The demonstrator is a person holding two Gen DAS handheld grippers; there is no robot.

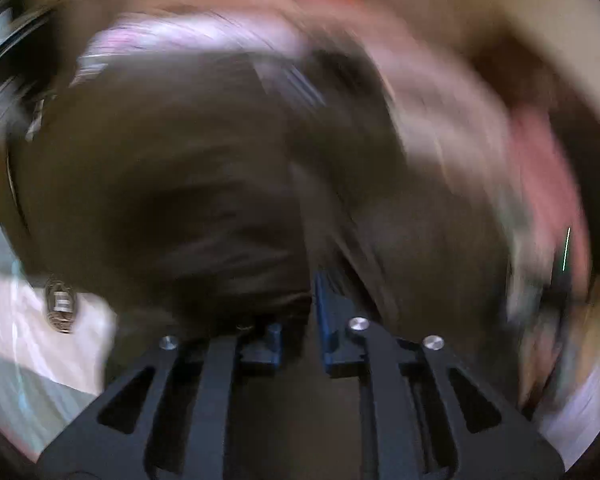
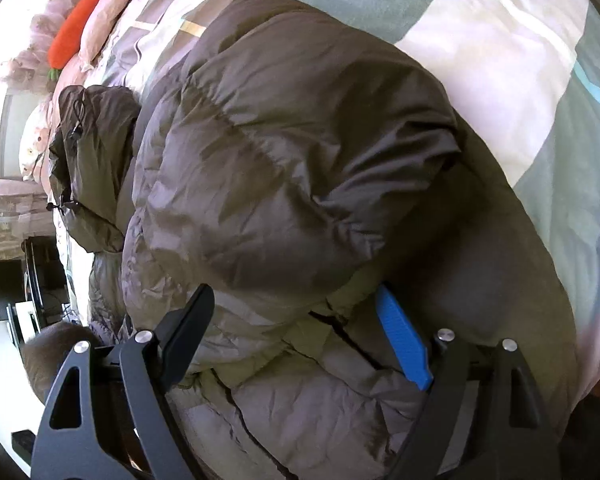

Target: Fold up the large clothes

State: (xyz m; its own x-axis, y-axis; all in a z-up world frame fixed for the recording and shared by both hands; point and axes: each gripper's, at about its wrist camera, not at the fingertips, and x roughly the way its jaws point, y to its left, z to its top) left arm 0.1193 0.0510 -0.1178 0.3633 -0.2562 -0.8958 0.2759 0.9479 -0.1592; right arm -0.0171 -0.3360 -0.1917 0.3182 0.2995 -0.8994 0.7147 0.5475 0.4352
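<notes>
The puffy brown down jacket (image 2: 284, 168) on the bed (image 2: 500, 60) looks light, soft, slippery, best pinched at seams; right gripper (image 2: 296, 300) gapes empty, left gripper (image 1: 300, 308) nearly closed on its fabric.

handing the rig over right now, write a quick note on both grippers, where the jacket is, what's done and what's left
Left gripper: shut on a dark fold of the puffer jacket; its view is motion-blurred, so little else is clear.
Right gripper: open, fingers either side of bunched jacket fabric, not clamped.
Jacket: heaped on the striped bedspread, hood lying towards the pillows.
Done: one sleeve looks folded over the body.
Left: flatten, finish the folds. An orange carrot cushion lies by the pillows, clear of the work.
</notes>
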